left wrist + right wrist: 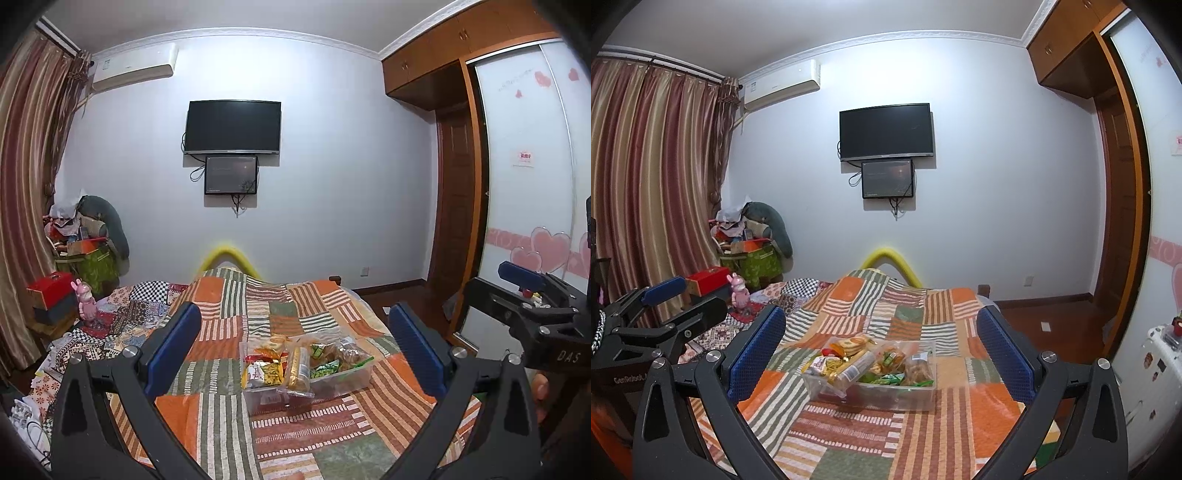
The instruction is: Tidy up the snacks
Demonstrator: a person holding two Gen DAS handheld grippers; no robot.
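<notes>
- Left hand-held gripper (295, 343): jaws spread wide, nothing between them; blue pads (173, 347) frame the view, held above the bed.
- Right hand-held gripper (881, 345): also wide apart, empty; blue pads (1004, 354) either side of the view.
- Each gripper shows in the other's cam: right one at the right edge of left view (524, 291), left one at the left edge of right view (665, 299). They're side by side, apart from each other.
- Clear plastic bin (354, 380) sits on the bed w/ striped patchwork quilt (229, 424), ahead of both grippers, not touched by either.
- Snacks in the bin (291, 363): gold-wrapped cracker sleeve (297, 369) leaning over the front rim, green packets (325, 369), bag of brown pieces (349, 352), red/yellow packets (264, 363) on the left side. Exact compartment split – can't tell.
- Right view, same bin (916, 397): gold sleeve (853, 369) tilted across the near-left corner, green packets (886, 378) mid, brown bag (918, 367) to the right.
- Fingertip of a person's hand (541, 387) seen behind the left gripper's right arm.
- Bkgd: wall TV (232, 127) w/ smaller screen (231, 180) just below it, AC unit (135, 66), striped curtain (26, 184), wardrobe w/ heart decals (532, 184), pink toy figure (86, 302) by a red box (51, 290).
</notes>
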